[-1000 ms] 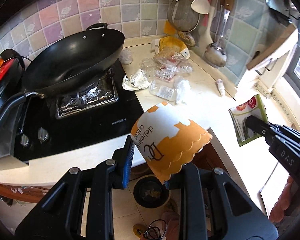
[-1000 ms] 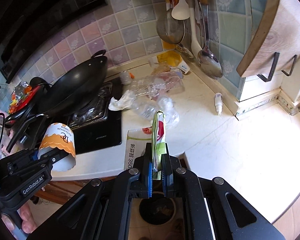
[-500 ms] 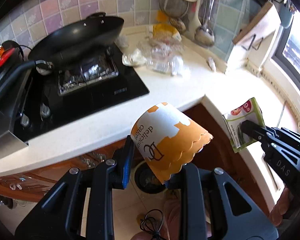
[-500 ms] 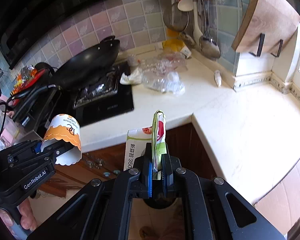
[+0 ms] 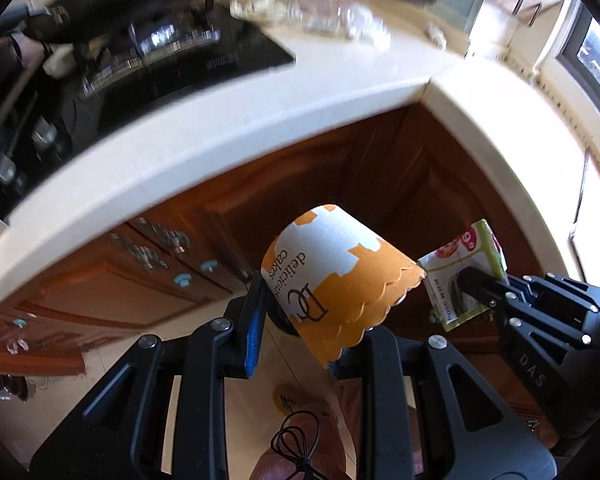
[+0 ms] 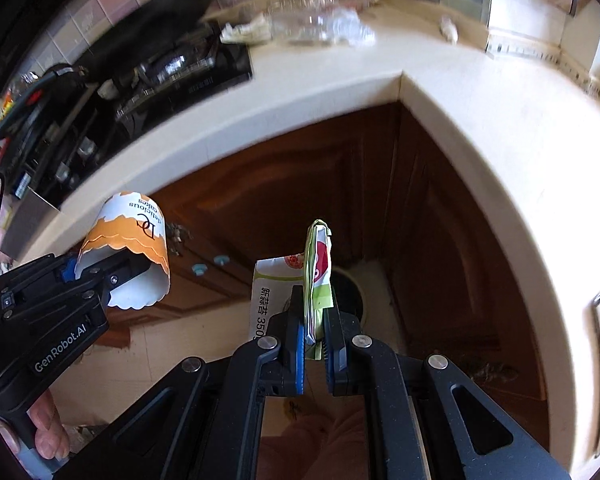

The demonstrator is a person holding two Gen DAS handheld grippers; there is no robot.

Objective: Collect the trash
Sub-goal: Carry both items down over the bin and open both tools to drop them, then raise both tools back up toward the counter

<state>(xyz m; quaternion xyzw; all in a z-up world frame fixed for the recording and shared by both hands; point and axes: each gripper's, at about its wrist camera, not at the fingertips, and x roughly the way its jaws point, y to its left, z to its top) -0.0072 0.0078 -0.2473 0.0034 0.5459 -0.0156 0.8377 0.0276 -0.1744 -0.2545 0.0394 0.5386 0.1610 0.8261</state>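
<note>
What the drop turns on is the round bin (image 6: 350, 292) on the floor, in the inner corner of the dark wooden cupboards. In the right wrist view its rim shows just right of centre, directly behind and beyond the tip of the right gripper (image 6: 315, 330), so this hand is lined up over it. The left gripper (image 6: 96, 276) sits at the left of that frame, well off to the side of the bin, so the right hand is the nearer one.

The right jaws are pressed together, pinching a folded green and white food packet (image 6: 318, 276). The packet stands on edge between the pads, its long axis running up the frame along the fingers, with a flap hanging to the left.

The left jaws are partly spread and clamp a paper cake cup (image 5: 332, 280), orange and white with a scalloped rim, one finger inside the wall and one outside. In the left wrist view the cup fills the centre, tilted up and to the right, and hides most of what lies below it; only a dark curved patch at its lower left may be the bin, and I cannot be sure.

More trash, clear plastic bottles (image 6: 316, 24) and a crumpled wrapper (image 6: 246, 32), lies on the desk (image 6: 440, 92) at the top of the frame, beside the stove (image 6: 172, 80), well apart from both hands.

I judge the packet can be let go almost straight down, while the cup must first come across to the right.
</note>
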